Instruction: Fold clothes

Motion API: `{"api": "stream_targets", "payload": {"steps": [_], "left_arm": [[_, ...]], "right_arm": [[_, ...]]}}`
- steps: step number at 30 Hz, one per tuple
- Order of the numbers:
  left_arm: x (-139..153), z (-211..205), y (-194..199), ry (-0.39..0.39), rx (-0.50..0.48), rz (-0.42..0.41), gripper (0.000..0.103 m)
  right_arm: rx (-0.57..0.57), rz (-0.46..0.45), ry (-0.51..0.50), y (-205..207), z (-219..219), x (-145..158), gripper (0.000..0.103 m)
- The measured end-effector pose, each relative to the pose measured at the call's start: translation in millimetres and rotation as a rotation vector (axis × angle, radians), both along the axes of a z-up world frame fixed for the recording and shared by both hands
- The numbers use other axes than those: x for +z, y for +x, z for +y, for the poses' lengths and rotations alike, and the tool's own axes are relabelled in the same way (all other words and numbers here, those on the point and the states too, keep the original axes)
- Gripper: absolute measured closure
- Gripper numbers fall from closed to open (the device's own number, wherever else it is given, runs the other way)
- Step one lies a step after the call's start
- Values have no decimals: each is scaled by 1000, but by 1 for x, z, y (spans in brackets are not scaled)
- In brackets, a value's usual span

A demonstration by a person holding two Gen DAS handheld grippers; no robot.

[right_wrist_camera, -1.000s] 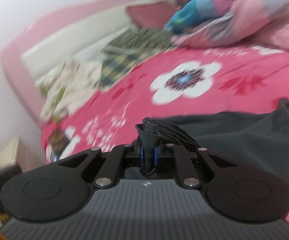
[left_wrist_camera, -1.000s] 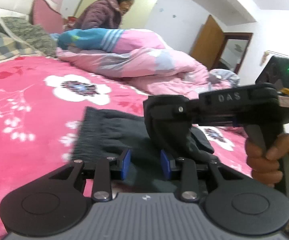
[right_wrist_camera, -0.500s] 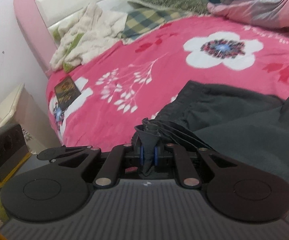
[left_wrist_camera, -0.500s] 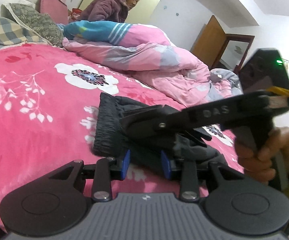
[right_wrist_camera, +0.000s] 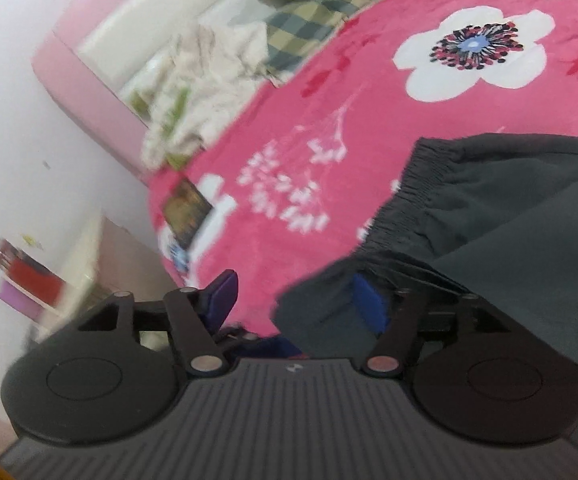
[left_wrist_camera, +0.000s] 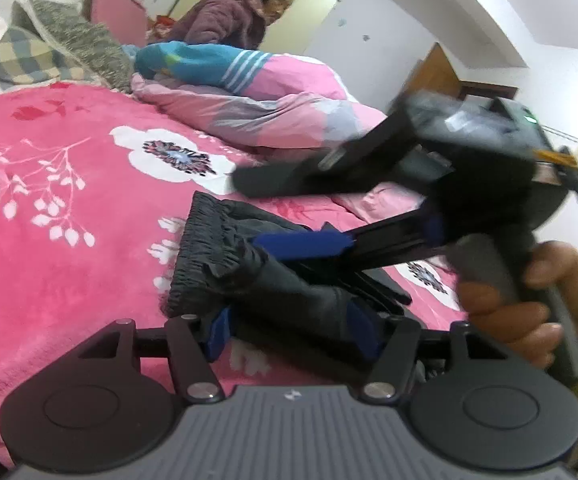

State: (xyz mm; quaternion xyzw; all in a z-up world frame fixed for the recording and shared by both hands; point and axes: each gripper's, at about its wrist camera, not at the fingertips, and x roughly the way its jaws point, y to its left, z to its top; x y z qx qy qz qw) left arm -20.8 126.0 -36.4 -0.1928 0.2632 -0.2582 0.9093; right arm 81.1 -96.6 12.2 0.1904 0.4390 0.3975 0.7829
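On the pink floral bed (left_wrist_camera: pixel 69 200) lies a dark garment (left_wrist_camera: pixel 225 248), soft, light and limp. Its gathered elastic waistband (right_wrist_camera: pixel 413 208) looks the firmest hold. Both the left tool (left_wrist_camera: pixel 293 334) and right tool (right_wrist_camera: pixel 301 304) are spread, gripping nothing.

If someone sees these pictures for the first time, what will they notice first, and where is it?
The bright pink flowered blanket fills the bed, with dark grey trousers lying on it near both cameras. The open right gripper reaches in from the right above the trousers, while the left gripper stands open around the fabric. A person in a purple jacket sits behind the pink quilt.

The folded trousers (left_wrist_camera: pixel 225 256) lie on the blanket (left_wrist_camera: pixel 69 208) — quilt (left_wrist_camera: pixel 273 112) behind, pillows (left_wrist_camera: pixel 49 52) far left.
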Motion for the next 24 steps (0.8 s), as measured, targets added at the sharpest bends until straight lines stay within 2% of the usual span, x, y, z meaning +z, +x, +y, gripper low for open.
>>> {"api": "stream_targets", "payload": {"steps": [3, 6, 10, 12, 14, 18, 21, 24], "left_arm": [[-2, 4, 8, -50, 29, 54, 45], [-3, 8, 12, -95, 44, 90, 46], [-2, 12, 12, -119, 53, 97, 48], [-3, 13, 13, -128, 61, 107, 50], [-5, 14, 14, -138, 69, 116, 54], [-8, 17, 16, -157, 86, 134, 64], [-8, 17, 17, -153, 95, 143, 69], [-8, 17, 16, -142, 101, 131, 73]], "right_arm": [[-17, 41, 135, 1, -15, 6, 38], [-79, 3, 218, -1, -40, 26, 38], [-260, -83, 304, -21, -106, 52, 38], [-375, -88, 302, -34, -142, 53, 38], [-469, -53, 282, -46, -172, 45, 38], [-571, 108, 295, -54, -200, 6, 38], [-592, 175, 267, -45, -200, -18, 38], [-565, 217, 207, -28, -190, -34, 40]]}}
